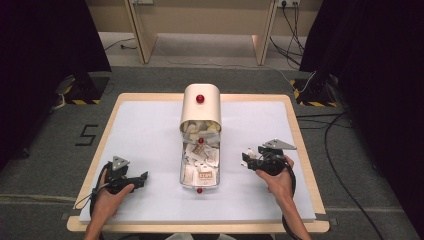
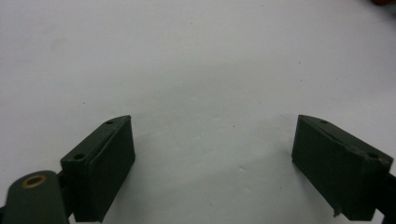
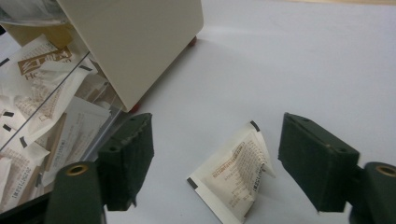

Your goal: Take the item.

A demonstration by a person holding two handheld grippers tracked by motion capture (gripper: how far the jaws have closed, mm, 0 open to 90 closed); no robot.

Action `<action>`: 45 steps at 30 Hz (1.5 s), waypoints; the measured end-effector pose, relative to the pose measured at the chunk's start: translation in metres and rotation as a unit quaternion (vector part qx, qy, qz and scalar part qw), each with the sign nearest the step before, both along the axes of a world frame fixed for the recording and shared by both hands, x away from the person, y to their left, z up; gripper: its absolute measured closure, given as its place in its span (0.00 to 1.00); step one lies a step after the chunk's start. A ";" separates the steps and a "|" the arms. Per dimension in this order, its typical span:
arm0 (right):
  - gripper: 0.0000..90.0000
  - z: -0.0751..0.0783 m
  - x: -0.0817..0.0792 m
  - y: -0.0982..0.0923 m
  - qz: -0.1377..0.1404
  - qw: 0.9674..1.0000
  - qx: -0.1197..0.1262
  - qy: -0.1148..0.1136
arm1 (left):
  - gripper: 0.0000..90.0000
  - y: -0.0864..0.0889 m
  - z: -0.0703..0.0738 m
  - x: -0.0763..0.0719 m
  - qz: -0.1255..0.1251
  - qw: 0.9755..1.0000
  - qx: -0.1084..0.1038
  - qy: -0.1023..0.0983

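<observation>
Jaws of the right gripper (image 3: pixel 217 163) stand wide apart, and between them, touching neither pad, a small white paper sachet with fine printed text and black corner marks (image 3: pixel 233 172) lies on the pale lavender-white table mat (image 3: pixel 303 65), one edge lifted so that it sits slightly tented. From that sachet, at about ten o'clock in the right gripper view, the cream-coloured, round-topped box cover (image 3: pixel 135 42) rises over a clear plastic tray (image 3: pixel 100 140) crowded with more white and tan sachets (image 3: pixel 42 93); a small red foot (image 3: pixel 192 42) shows under the cover's far corner. Jaws of the left gripper (image 2: pixel 212 163) are likewise spread wide with nothing between them, just bare mat (image 2: pixel 196 70) ahead. In the high view the right gripper (image 1: pixel 246 159), held in the person's right hand (image 1: pixel 279 177), rests at roughly four o'clock from the cream cover (image 1: pixel 200 107), near the clear tray (image 1: pixel 199 172) and pointing toward it, while the left gripper (image 1: pixel 143 178), in the left hand (image 1: pixel 107 192), sits at about eight o'clock from the tray, well apart from it, also pointing inward. A red knob (image 1: pixel 200 98) tops the cover, and the tray extends from beneath it toward six o'clock. The mat lies on a light wooden table (image 1: pixel 300 130).
</observation>
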State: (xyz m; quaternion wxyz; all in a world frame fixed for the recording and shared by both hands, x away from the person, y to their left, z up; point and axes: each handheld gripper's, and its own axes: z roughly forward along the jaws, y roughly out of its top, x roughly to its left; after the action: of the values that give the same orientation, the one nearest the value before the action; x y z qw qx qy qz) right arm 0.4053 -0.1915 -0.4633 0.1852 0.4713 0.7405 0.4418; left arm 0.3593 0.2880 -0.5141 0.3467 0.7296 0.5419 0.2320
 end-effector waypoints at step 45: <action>0.28 0.011 -0.043 0.008 0.036 0.999 0.000 -0.024 | 0.14 0.000 0.000 0.000 0.000 1.000 0.000 0.000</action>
State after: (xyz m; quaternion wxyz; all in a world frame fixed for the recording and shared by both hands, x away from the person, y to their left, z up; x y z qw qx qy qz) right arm 0.3624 -0.1830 -0.4519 0.1868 0.4337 0.7523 0.4594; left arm 0.3593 0.2880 -0.5140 0.3468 0.7295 0.5421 0.2317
